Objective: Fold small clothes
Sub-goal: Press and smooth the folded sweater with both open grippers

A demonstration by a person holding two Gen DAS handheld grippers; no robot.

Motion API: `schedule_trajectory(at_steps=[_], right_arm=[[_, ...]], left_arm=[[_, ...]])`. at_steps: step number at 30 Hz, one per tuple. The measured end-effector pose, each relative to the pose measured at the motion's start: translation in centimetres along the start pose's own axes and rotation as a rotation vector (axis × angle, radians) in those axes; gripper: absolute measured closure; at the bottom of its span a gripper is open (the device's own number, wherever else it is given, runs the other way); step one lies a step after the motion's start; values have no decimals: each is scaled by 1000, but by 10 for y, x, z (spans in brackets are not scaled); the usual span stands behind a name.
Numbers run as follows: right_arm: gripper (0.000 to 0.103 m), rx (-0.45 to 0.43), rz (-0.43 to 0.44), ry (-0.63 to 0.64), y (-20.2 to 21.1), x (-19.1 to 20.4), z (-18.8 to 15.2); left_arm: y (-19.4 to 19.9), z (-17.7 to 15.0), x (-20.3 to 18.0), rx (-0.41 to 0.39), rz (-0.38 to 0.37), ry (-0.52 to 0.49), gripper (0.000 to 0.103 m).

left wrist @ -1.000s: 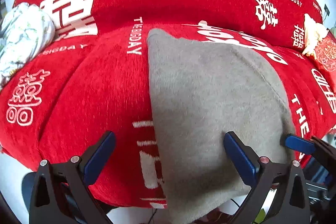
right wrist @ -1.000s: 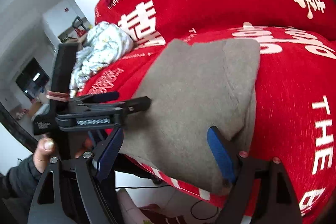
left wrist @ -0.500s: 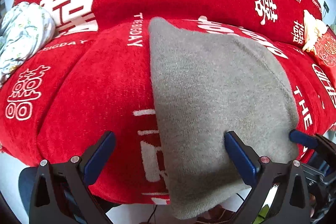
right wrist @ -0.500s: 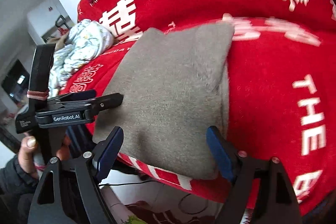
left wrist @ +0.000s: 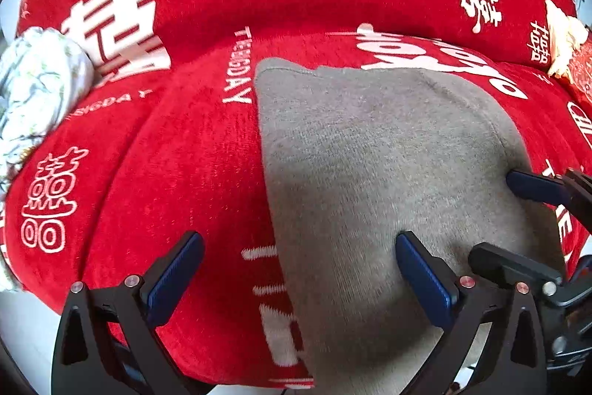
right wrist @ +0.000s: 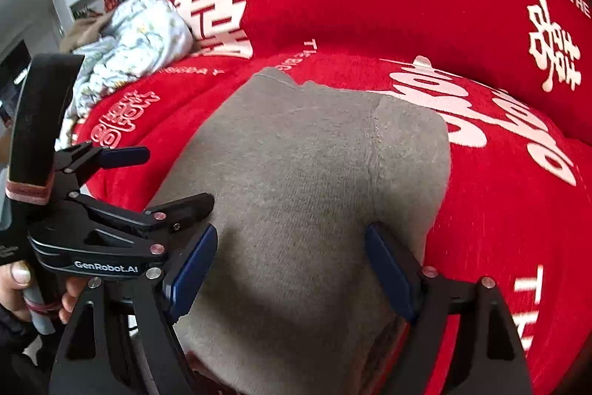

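Where it lies folded on the red wedding-print sofa cover (left wrist: pixel 192 173): grey knit garment (left wrist: pixel 370 173), soft, light (limp when lifted); take near corners. Left gripper (left wrist: pixel 296 280) and right gripper (right wrist: pixel 292 276) both wide, empty.

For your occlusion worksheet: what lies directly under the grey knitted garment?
The grey garment lies on a red cover printed with white lettering, which shows around its far and side edges. The print beneath the garment is hidden, and whatever the red cover wraps cannot be seen.
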State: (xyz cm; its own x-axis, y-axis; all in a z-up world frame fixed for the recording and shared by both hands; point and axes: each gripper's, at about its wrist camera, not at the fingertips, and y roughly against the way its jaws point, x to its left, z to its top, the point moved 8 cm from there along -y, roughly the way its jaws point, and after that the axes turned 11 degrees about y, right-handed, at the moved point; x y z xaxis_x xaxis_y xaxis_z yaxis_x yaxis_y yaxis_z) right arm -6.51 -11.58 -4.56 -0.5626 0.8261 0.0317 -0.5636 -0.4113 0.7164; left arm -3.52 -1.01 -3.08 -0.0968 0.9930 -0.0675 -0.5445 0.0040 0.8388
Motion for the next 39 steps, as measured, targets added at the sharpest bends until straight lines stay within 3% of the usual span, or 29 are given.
schedule_trajectory(at_steps=[3,6,9,11,15,20,26,39], right_arm=[[17,27,-46,45,-10,-5,0],[17,20,-33,26,-8,-7,0],[17,45,-38,19,-2,-4,0],[17,49,-49,-16,7,-1,-2],[0,14,-17,-100,31,12,-10],[0,-27,-89,-134,61,19,-20],[0,-16,-194,-214,85,15,-40],[1,-15,-261,-168,98,34,-50]], left_arm=[[-7,3,-5,-4,1,-23,0],[-11,4,-4,25,-23,2,0],[2,6,-4,7,7,0,0],[19,7,-4,-40,43,1,0],[55,10,-8,-116,17,20,0],[91,6,-19,-183,-49,34,0],[128,-11,-18,-319,-6,101,0],[141,-31,-27,-297,-6,86,0]])
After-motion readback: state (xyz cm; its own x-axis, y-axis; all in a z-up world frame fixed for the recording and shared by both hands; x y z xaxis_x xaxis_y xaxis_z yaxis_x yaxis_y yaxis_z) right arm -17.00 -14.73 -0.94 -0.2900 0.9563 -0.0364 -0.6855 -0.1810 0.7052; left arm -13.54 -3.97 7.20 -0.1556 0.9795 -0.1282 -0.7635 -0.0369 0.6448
